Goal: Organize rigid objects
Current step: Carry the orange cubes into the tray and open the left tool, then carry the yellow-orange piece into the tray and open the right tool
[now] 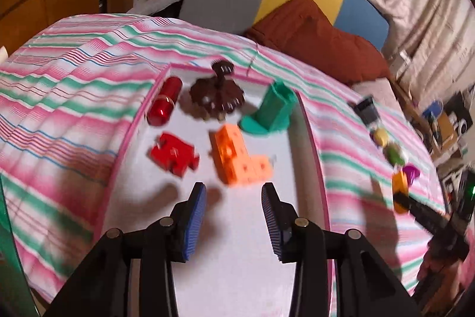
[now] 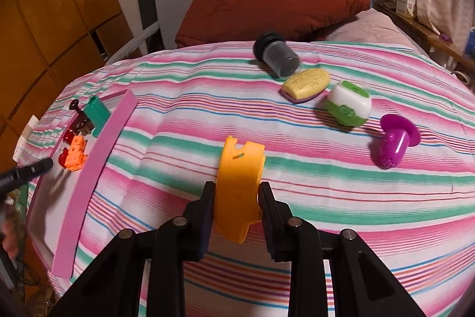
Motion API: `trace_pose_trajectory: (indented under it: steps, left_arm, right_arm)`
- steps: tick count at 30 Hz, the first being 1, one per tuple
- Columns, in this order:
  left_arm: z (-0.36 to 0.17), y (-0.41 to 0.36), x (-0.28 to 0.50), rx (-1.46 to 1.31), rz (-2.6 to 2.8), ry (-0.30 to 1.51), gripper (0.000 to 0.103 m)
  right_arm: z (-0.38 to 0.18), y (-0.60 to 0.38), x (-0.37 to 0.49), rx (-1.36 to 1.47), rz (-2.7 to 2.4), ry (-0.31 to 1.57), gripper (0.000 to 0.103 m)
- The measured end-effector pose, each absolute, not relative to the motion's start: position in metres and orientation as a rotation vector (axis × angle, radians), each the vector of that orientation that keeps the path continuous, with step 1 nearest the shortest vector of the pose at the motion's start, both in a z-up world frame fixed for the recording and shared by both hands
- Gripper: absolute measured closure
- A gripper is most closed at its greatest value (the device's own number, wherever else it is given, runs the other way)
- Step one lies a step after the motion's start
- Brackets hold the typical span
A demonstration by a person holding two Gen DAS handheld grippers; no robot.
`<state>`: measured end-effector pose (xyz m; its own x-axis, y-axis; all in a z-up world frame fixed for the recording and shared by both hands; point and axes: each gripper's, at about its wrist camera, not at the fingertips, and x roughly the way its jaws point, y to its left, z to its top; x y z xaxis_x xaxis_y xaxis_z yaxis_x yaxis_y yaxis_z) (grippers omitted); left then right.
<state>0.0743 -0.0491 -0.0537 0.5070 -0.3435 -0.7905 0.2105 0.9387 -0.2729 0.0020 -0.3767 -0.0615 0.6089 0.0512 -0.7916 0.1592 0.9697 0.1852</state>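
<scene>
Orange piece [image 2: 237, 186]: clamped in right gripper [image 2: 236, 198] | left gripper [image 1: 233, 202]: apart | striped bedsheet [image 2: 297, 168]

Motion-blurred orange block piece [image 1: 240, 158]

Bare tray [image 1: 299, 138] floor lies between and just ahead of the left gripper's [image 1: 234, 192] parted jaws, with the orange block piece [image 1: 237, 156] crowding farther ahead.

A glossy red plastic capsule [image 1: 165, 100] lies upper left in the smooth white tray [image 1: 237, 272]. The striped cloth [image 2: 297, 183] looks soft and matt. The yellow plastic piece [image 2: 239, 183] at centre is smooth, its sheen faint.
</scene>
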Motion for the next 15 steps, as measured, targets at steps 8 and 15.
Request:
trace_pose_trajectory:
  steps: [8,15]
  left_arm:
    - [-0.058,-0.049,0.046,-0.112,-0.376,0.973,0.064]
    - [-0.055,-0.036,0.035,-0.118,-0.373,0.967,0.065]
  right_arm:
    - [-0.057,-0.347,-0.003,0.241,0.009,0.908,0.074]
    - [-0.05,-0.308,-0.002,0.293,0.102,0.921,0.074]
